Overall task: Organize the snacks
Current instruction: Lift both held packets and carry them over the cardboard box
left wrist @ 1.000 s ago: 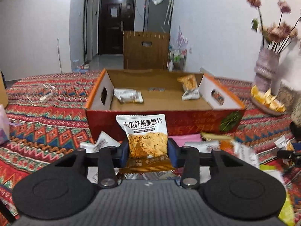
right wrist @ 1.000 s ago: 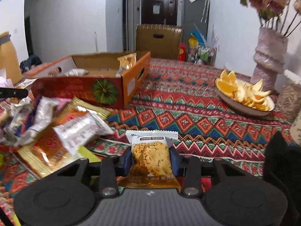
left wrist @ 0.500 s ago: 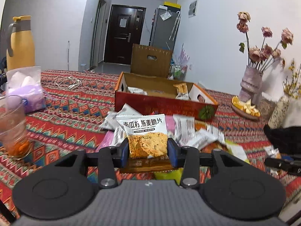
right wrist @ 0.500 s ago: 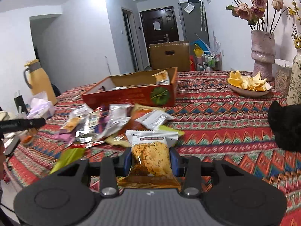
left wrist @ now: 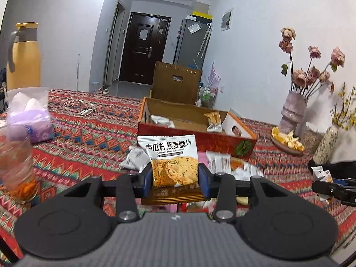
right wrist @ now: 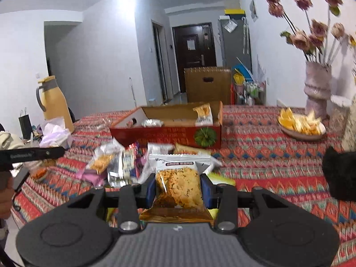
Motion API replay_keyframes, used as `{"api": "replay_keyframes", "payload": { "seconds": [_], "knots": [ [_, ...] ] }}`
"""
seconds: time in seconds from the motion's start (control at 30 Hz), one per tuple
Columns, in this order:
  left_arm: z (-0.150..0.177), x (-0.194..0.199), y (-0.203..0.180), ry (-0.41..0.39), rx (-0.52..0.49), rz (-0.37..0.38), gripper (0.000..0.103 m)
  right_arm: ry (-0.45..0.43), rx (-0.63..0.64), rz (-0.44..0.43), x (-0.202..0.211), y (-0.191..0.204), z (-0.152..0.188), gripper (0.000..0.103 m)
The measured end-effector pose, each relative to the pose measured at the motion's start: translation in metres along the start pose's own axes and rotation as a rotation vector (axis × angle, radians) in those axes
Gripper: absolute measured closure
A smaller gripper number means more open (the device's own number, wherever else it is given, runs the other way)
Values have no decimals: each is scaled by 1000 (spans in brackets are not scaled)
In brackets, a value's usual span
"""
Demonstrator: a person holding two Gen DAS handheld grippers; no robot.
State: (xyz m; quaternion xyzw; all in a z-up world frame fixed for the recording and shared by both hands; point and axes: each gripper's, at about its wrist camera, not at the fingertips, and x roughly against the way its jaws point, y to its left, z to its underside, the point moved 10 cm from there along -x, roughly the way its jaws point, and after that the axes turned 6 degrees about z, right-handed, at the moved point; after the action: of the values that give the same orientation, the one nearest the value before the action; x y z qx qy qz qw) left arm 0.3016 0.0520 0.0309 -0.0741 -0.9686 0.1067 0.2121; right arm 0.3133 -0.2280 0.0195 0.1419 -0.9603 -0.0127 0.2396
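Observation:
My left gripper (left wrist: 175, 179) is shut on a white and orange oat crisp packet (left wrist: 171, 158), held upright above the table, well back from the open red cardboard box (left wrist: 200, 141). My right gripper (right wrist: 179, 191) is shut on a second oat crisp packet (right wrist: 179, 184), also held up in front of the box (right wrist: 169, 133). The box holds a few packets. A heap of loose snack packets (right wrist: 115, 166) lies on the patterned cloth between the grippers and the box; it also shows in the left wrist view (left wrist: 227, 164).
A glass of tea (left wrist: 15, 166), a purple tissue pack (left wrist: 29, 115) and a yellow jug (left wrist: 23, 55) stand at the left. A plate of orange slices (right wrist: 300, 124) and a flower vase (right wrist: 317, 89) stand at the right. A black object (right wrist: 340, 175) lies at the right edge.
Both grippers have pulled back and up from the box with their packets still held. The box and heap now look farther away, and more of the room shows.

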Motion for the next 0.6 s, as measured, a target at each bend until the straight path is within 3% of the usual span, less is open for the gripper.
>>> {"api": "replay_keyframes", "payload": {
  "seconds": [0.23,0.43,0.6],
  "knots": [
    [-90,-64,-5,-85,-62,18,61,-66,46,-30,-61,-2,-88,63],
    [-148,-161,-4,-24,-80,39,61,-9,50,-65,-167,-9,-163,63],
    [-167,-255,3,90,-80,21,61,107,79,-19,-281,-13,-198,63]
  ]
}}
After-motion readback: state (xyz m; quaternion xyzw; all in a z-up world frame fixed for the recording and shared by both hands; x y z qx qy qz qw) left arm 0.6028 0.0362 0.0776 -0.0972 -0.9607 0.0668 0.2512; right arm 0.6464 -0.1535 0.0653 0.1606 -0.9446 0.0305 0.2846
